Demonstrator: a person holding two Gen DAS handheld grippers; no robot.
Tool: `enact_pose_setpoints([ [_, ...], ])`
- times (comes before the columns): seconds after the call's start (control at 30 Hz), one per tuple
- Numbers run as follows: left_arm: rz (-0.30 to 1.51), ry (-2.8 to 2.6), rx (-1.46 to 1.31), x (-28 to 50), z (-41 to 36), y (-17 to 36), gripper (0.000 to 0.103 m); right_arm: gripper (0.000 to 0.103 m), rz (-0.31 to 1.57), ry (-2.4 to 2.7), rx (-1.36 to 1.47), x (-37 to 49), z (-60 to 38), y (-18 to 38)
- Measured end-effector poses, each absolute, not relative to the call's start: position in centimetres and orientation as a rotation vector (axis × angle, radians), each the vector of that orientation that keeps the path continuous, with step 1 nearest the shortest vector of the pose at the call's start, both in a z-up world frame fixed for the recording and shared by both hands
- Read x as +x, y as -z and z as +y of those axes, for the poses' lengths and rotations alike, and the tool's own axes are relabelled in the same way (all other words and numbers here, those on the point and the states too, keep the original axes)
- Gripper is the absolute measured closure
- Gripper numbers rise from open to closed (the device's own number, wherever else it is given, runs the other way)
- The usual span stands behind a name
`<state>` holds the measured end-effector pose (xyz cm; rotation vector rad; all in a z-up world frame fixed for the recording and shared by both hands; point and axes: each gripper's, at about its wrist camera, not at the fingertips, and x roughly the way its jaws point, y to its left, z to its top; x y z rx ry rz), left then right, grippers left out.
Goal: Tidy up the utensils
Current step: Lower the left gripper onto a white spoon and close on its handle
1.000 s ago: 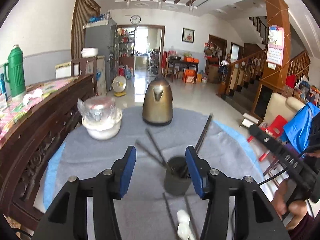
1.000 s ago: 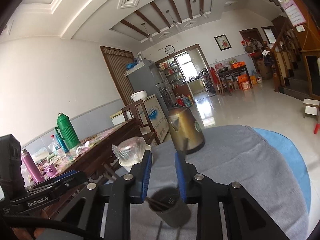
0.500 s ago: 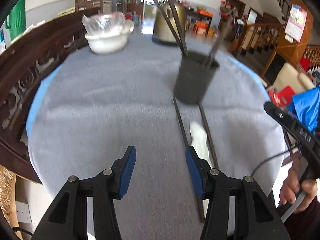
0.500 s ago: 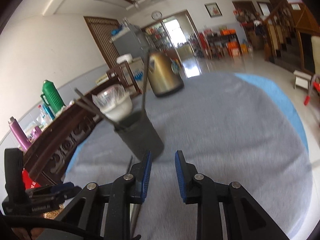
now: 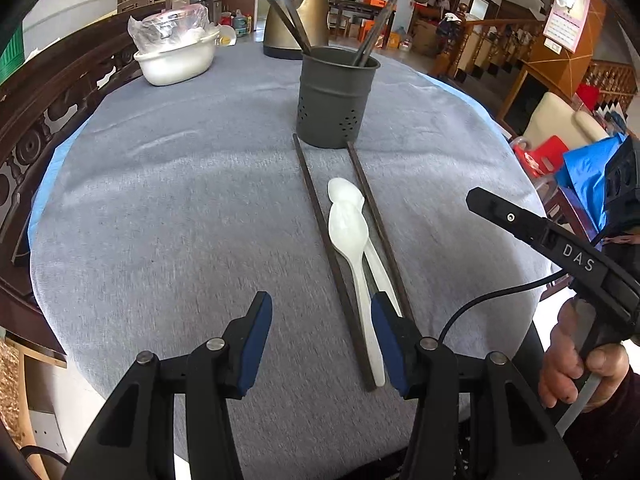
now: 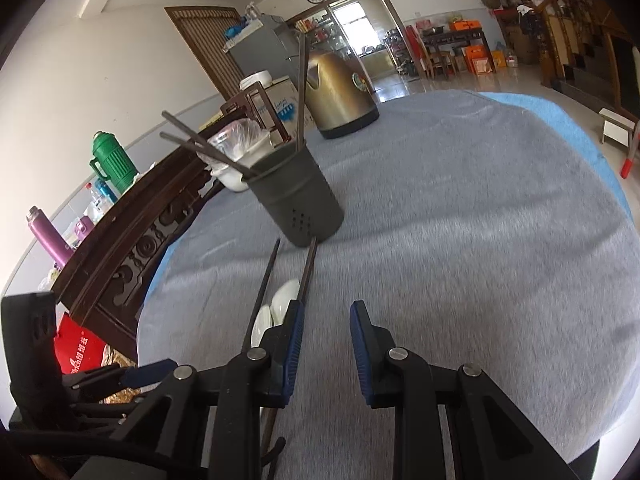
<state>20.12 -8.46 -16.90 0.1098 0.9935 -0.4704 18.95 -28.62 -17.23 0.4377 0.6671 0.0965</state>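
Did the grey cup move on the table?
No. The grey cup sits the same way in front of the kettle; only the cameras dipped down.

Left gripper (image 5: 320,336) and right gripper (image 6: 325,350) agape, empty.

Left wrist view: right gripper (image 5: 484,202) shows only as a black body entering from the right edge, fingertips not distinguishable. The hand (image 5: 576,364) holding it is cut by the right edge.

Spoons (image 5: 352,232): two white ones overlap, the lower one's bowl and handle partly covered. Near ends of the chopsticks (image 5: 320,216) are hidden behind the left gripper's (image 5: 320,340) finger.

Right wrist view: spoons mostly hidden behind the gripper finger. Holder (image 6: 298,196) interior not visible; lower ends of the chopsticks inside it are hidden. Table's (image 6: 480,240) near edge is hidden behind the gripper body.
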Motion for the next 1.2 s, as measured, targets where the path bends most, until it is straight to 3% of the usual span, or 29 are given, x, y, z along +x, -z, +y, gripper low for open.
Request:
enact_pose_setpoints([
  [0.37,1.014,0.478,0.151,20.1,-9.8,17.3,0.051,0.076,0.661,-0.1,0.453,18.6,-28.9,17.3],
  [0.6,1.033,0.543,0.151,20.2,-11.3,17.4,0.083,0.076,0.639,-0.091,0.49,17.7,-30.5,17.4],
  [1.2,1.186,0.544,0.138,23.6,-13.3,20.2,0.089,0.076,0.604,-0.047,0.565,14.9,-34.2,17.6],
])
